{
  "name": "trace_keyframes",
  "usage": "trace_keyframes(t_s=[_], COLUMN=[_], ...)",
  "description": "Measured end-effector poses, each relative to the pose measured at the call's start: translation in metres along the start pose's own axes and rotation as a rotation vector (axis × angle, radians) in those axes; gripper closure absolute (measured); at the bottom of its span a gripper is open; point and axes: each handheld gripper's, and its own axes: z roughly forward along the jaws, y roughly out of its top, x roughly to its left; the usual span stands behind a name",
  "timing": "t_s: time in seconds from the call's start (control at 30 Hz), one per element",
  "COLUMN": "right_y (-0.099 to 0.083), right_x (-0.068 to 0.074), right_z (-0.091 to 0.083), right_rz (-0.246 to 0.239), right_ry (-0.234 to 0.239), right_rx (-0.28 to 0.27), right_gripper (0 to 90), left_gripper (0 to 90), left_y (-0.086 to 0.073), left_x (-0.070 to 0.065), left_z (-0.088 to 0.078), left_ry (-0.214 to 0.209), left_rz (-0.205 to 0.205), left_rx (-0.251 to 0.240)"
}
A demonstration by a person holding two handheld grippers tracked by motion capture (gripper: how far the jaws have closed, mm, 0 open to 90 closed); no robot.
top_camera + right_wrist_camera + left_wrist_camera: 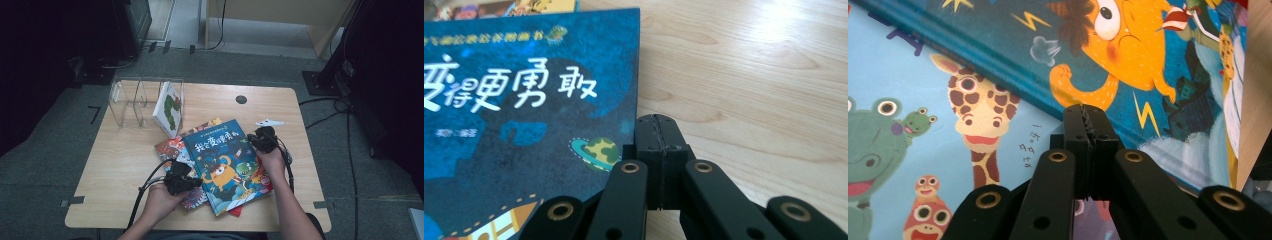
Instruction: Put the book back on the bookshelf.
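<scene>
Right now the blue book [227,165] lies flat on top of a small pile just right of centre and toward the bottom of the high view, its long axis slanting from upper left to lower right. Both grippers flank it. The left gripper [181,181] sits at the book's lower-left edge, and in the left gripper view its jaws are pressed together with nothing between them, the tips [1087,116] resting at that edge where the blue cover [1148,60] overlaps the giraffe book [938,125] underneath. The right gripper [261,140] stands at the upper-right edge; in the right gripper view its jaws are likewise closed and empty, the tips [658,122] just beside the cover's edge [524,125], with bare table [749,75] on the other side.

So the book lies between the two closed grippers, and neither is clearly nearer. Any slide or lift would likely start from these opposite edges.

In the upper left of the high view a clear rack [131,100] stands on the table [115,165]. One thin white book [169,107] leans upright in its right-hand slot; the slots to the left look empty.
</scene>
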Motion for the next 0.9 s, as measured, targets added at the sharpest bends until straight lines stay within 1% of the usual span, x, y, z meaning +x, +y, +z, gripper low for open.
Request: trace_keyframes(t_s=[0.03, 0.1, 0.2, 0.27, 0.37, 0.47, 0.5, 0.63, 0.73, 0.77, 0.83, 0.9], right_y=[0.001, 0.001, 0.002, 0.001, -0.005, -0.013, -0.015, -0.023, -0.031, -0.033, -0.038, -0.044], right_x=[0.0, 0.0, -0.003, -0.006, -0.009, -0.01, -0.01, -0.015, -0.018, -0.019, -0.021, -0.023], right_z=[0.001, 0.0, -0.009, -0.016, -0.026, -0.036, -0.039, -0.047, -0.053, -0.055, -0.06, -0.066], right_rz=[-0.018, -0.024, -0.004, 0.01, 0.017, 0.003, 0.001, 0.022, 0.029, 0.031, 0.041, 0.049], right_ry=[-0.004, -0.002, 0.007, 0.019, 0.032, 0.034, 0.032, 0.03, 0.022, 0.018, 0.013, 0.005], right_rx=[0.005, -0.001, -0.047, -0.059, -0.079, -0.086, -0.093, -0.11, -0.112, -0.116, -0.124, -0.128], right_gripper=[90.0, 90.0, 90.0, 90.0, 90.0, 90.0, 90.0, 90.0, 90.0, 90.0, 90.0, 90.0], left_gripper=[90.0, 90.0, 90.0, 90.0, 90.0, 90.0, 90.0, 90.0, 90.0, 90.0, 90.0, 89.4], left_y=[0.0, 0.0, 0.002, 0.003, 0.005, 0.009, 0.011, 0.018, 0.024, 0.026, 0.028, 0.031], left_x=[0.0, -0.001, -0.001, -0.002, -0.005, -0.008, -0.009, -0.015, -0.018, -0.018, -0.016, -0.011], left_z=[0.0, 0.0, 0.0, 0.001, 0.004, 0.008, 0.01, 0.02, 0.027, 0.028, 0.027, 0.024], left_ry=[0.001, 0.002, 0.007, 0.006, 0.006, 0.0, 0.0, -0.004, -0.016, -0.02, -0.032, -0.032], left_rz=[0.002, -0.003, -0.002, 0.004, 0.009, 0.012, 0.02, 0.045, 0.062, 0.07, 0.067, 0.065], left_rx=[-0.003, -0.012, -0.022, -0.023, -0.026, -0.027, -0.029, -0.044, -0.042, -0.036, -0.025, -0.025])
